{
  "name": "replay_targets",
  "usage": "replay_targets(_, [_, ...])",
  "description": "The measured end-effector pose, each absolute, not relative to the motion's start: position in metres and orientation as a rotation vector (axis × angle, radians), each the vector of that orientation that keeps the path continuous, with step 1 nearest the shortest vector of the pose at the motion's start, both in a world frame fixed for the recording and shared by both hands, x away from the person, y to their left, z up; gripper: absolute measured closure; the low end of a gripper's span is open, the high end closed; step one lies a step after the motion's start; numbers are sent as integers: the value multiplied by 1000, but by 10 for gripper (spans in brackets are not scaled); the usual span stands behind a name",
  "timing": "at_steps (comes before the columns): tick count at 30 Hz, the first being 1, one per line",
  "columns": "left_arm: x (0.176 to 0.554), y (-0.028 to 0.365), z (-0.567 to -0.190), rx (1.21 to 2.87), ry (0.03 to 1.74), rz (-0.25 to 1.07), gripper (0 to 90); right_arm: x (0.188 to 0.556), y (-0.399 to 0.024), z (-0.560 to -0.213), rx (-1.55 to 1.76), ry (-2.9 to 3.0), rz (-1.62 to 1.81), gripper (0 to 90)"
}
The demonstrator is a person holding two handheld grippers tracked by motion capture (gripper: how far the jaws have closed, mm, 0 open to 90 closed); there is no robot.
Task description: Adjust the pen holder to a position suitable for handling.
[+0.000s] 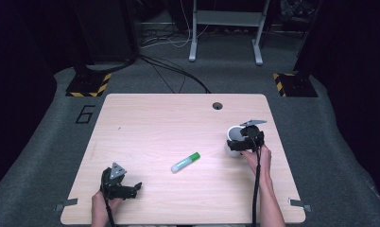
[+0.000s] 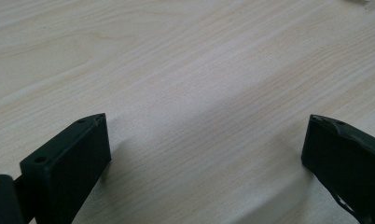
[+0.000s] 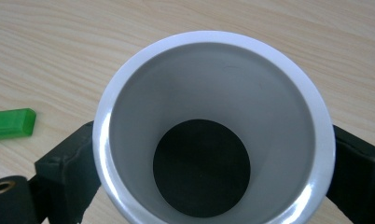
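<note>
A white cup [image 1: 234, 133] stands upright at the right side of the wooden table [image 1: 169, 118]. My right gripper [image 1: 240, 144] is shut on it, one black jaw on each side of its wall. In the right gripper view I look straight down into the cup [image 3: 213, 84], past its white rim to a dark bottom, with the right gripper [image 3: 213, 144] flanking it. A pale tube with a green cap [image 1: 185, 162] lies mid-table; its green cap [image 3: 10, 123] shows at the left. My left gripper [image 1: 133, 188] rests open near the front left edge, and in its own view the left gripper [image 2: 206, 149] has bare wood between its jaws.
A round cable hole [image 1: 218, 105] sits near the table's far edge. Metal brackets [image 1: 65, 206] stick out at the front corners. Beyond the table are grey carpet, cables and a metal frame's legs [image 1: 193, 52].
</note>
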State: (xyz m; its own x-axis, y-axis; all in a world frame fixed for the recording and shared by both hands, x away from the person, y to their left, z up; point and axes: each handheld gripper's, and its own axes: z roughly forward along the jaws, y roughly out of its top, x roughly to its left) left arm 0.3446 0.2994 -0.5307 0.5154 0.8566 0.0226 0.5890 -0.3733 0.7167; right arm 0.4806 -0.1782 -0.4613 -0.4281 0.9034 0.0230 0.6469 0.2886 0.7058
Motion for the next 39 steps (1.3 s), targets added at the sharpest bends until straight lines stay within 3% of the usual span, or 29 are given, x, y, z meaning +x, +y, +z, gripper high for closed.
replay_targets(15, [345,299,-531,2090,1178,522,13,481,-170,-463,1346,2203,952,58])
replay_targets(39, [345,299,-531,2100,1174,523,13,482,-122,-463,1258,2293,990,57])
